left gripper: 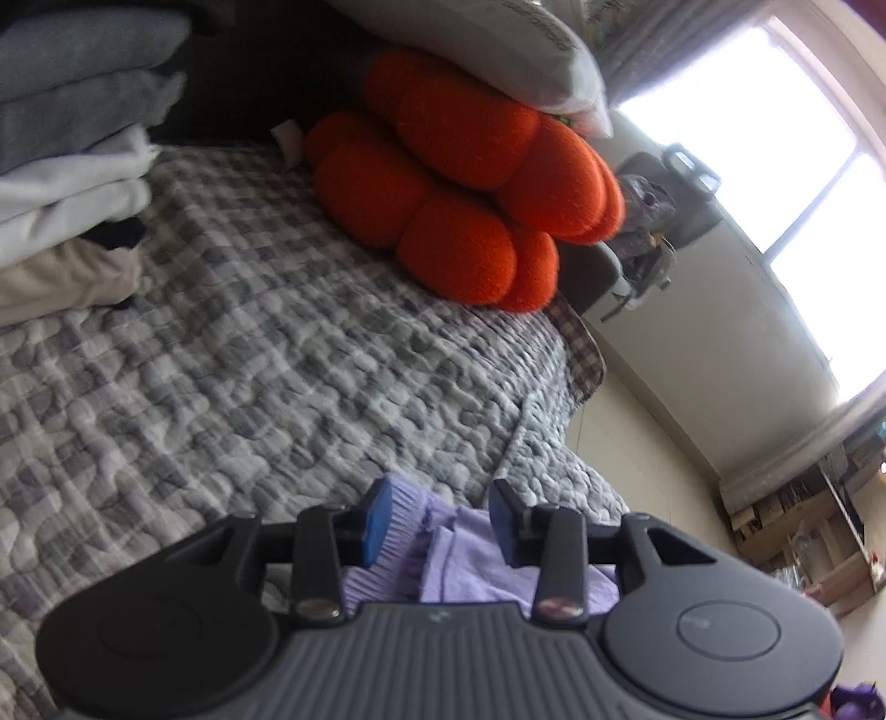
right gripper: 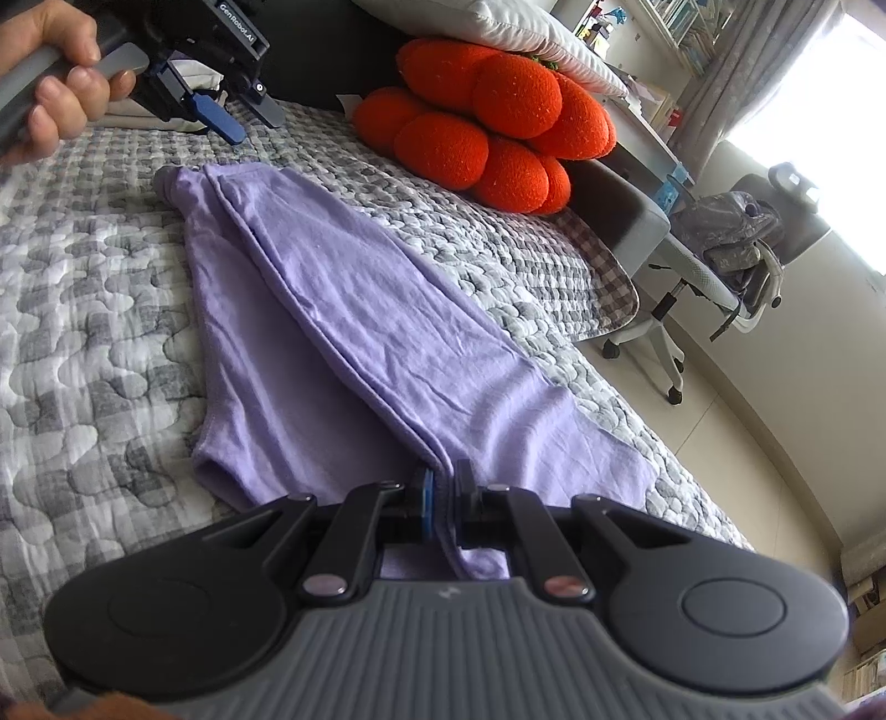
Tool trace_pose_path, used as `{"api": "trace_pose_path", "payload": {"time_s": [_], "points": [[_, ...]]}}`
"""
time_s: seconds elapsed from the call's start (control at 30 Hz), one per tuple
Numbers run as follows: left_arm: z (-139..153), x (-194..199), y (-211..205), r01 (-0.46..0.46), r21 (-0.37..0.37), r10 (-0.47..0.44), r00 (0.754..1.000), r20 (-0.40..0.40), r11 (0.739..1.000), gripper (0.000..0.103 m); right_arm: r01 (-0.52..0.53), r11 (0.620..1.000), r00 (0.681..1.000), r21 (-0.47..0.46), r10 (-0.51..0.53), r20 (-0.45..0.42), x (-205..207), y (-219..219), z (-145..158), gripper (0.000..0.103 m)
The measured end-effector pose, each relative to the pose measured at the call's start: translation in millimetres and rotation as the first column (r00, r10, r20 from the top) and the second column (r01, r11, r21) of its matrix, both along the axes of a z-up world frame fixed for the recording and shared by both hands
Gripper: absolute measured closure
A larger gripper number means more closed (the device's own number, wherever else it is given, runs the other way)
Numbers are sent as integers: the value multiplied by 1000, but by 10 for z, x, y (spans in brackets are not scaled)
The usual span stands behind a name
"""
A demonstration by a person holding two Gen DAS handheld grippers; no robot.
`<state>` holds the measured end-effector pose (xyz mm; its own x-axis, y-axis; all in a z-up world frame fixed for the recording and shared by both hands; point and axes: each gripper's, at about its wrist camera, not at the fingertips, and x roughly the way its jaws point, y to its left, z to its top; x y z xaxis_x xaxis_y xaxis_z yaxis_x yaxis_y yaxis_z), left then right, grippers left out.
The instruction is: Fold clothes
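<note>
A lilac garment (right gripper: 354,310) lies folded lengthwise into a long strip on the grey checked quilt (right gripper: 83,310). My right gripper (right gripper: 443,498) is shut on the near end of its folded edge, with the cloth pinched between the pads. In the right wrist view, a hand holds my left gripper (right gripper: 256,128) just above the garment's far end; it is open with nothing between its fingers. In the left wrist view, the left gripper (left gripper: 440,520) shows its blue pads apart, with the lilac garment's ribbed end (left gripper: 387,554) lying loose below them.
An orange plush cushion (right gripper: 487,127) sits under a white pillow (right gripper: 498,33) at the head of the bed. A stack of folded clothes (left gripper: 66,144) is at the far left. The bed edge (right gripper: 637,387) drops to the floor on the right, near an office chair (right gripper: 720,260).
</note>
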<state>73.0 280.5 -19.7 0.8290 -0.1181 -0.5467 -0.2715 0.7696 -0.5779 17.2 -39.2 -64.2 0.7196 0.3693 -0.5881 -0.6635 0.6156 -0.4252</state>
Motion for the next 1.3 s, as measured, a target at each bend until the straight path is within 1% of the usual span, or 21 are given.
{"api": "trace_pose_path", "payload": {"time_s": [0.1,0.17,0.27,0.3,0.4,0.43,0.47,0.53,0.6,0.7,0.8,0.83,0.87,1.03,1.2,1.3], "points": [[16,-23,2,-8,11,8,1000,-4,1000,64,-37,999,999,20,38,-26,-34,-24,62,93],[44,-34,-37,1,31,0,1000,-3,1000,64,-72,995,996,63,74,-45,-50,-94,160,93],[118,-60,-170,33,69,-33,999,9,997,64,-43,984,996,173,56,-72,32,-274,332,93],[146,-71,-220,45,82,-47,999,14,996,64,-16,975,995,220,36,-89,88,-357,389,93],[213,-103,-353,82,116,-86,996,32,990,64,64,933,989,356,-11,-147,247,-607,552,92],[217,-107,-388,93,117,-98,995,34,989,64,91,921,987,380,-33,-156,278,-665,591,92],[214,-104,-422,105,116,-110,993,33,988,64,121,915,985,385,-63,-159,311,-703,608,92],[197,-83,-477,124,121,-127,992,23,985,64,179,915,978,362,-126,-165,375,-712,584,91],[177,-58,-517,136,129,-138,990,9,982,64,231,917,966,327,-175,-190,452,-688,499,91],[153,-60,-439,112,110,-112,994,-5,988,64,270,917,954,293,-215,-208,510,-625,411,91],[100,-63,-304,81,74,-79,997,-22,994,64,281,916,951,286,-226,-209,541,-602,376,90],[73,-47,-283,83,68,-81,996,-29,994,64,283,916,951,285,-229,-208,551,-596,366,87],[47,-24,-275,86,65,-83,996,-38,994,64,284,916,950,283,-231,-208,558,-591,354,87],[-34,87,-339,104,71,-99,992,-77,992,64,301,916,945,265,-249,-211,603,-590,291,87],[-8,96,-377,112,106,-105,992,-75,988,64,314,915,944,255,-271,-191,677,-563,260,87],[-39,109,-357,108,106,-99,991,-86,988,64,329,912,939,244,-288,-189,754,-525,210,87]]}}
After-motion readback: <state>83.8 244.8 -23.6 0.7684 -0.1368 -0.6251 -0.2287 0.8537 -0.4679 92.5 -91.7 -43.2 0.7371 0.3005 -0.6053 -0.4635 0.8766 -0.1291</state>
